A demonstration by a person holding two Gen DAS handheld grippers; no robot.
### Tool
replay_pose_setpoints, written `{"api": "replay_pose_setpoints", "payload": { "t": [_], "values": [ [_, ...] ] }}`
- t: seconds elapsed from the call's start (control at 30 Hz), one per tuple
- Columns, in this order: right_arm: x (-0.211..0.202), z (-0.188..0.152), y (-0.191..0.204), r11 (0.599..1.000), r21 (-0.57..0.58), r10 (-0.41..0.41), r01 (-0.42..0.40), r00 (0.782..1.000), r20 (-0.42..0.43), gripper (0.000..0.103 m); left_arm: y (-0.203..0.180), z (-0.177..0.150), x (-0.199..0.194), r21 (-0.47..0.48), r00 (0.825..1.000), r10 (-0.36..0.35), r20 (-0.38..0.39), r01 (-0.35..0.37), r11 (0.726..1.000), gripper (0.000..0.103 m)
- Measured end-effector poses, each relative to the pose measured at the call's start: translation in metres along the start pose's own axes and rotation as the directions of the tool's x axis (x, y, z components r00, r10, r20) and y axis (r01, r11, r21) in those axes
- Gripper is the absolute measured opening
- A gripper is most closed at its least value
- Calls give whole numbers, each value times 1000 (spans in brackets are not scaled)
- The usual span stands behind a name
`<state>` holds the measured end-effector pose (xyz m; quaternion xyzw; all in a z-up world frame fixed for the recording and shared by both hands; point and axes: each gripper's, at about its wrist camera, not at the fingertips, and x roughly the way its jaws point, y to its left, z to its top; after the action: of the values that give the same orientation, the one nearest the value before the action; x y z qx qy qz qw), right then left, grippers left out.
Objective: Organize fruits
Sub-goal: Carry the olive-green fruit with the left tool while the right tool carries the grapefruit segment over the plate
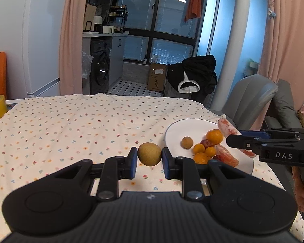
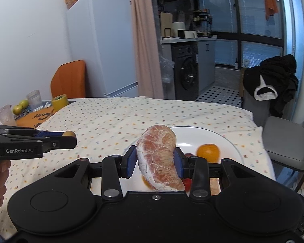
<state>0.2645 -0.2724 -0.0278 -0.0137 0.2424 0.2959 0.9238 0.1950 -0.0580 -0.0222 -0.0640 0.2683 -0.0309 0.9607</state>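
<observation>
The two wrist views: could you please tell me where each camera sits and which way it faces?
Left wrist: behind the left gripper, facing across the table; jaws hold a longan; right gripper and hand at right.
Right wrist: behind the right gripper, clamping a pomelo segment above the plate.
Shared: plate, floral tablecloth.

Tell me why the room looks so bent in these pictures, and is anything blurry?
Left wrist view: the fisheye lens bows the curtains and fridge and darkens the corners; the longan in the left gripper is sharp. Right wrist view: same bending; the pomelo slice in the right gripper is crisp, the orange on the plate slightly soft.
</observation>
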Motion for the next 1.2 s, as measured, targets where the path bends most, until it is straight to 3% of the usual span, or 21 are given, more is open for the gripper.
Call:
{"api": "replay_pose_setpoints", "payload": {
  "t": [0.57, 0.63, 0.7, 0.77, 1.2],
  "values": [
    [8, -19, -23, 998, 55, 12, -11, 1000, -25, 37, -31, 0, 29, 52, 999, -33, -41, 35, 998, 24],
    [11, -21, -22, 998, 50, 27, -25, 999, -33, 39, -33, 0, 32, 56, 998, -36, -46, 39, 998, 24],
    [11, -23, -18, 999, 16, 29, -29, 999, -21, 51, -34, 0, 36, 60, 998, -39, -53, 42, 997, 24],
    [10, -24, -16, 1000, -1, 13, -13, 1000, -8, 55, -37, -1, 38, 64, 997, -41, -58, 45, 997, 24],
    [-2, -36, -48, 993, 113, -30, 30, 1000, 0, 55, -52, -4, 62, 93, 993, -70, -100, 79, 993, 24]
  ]
}}
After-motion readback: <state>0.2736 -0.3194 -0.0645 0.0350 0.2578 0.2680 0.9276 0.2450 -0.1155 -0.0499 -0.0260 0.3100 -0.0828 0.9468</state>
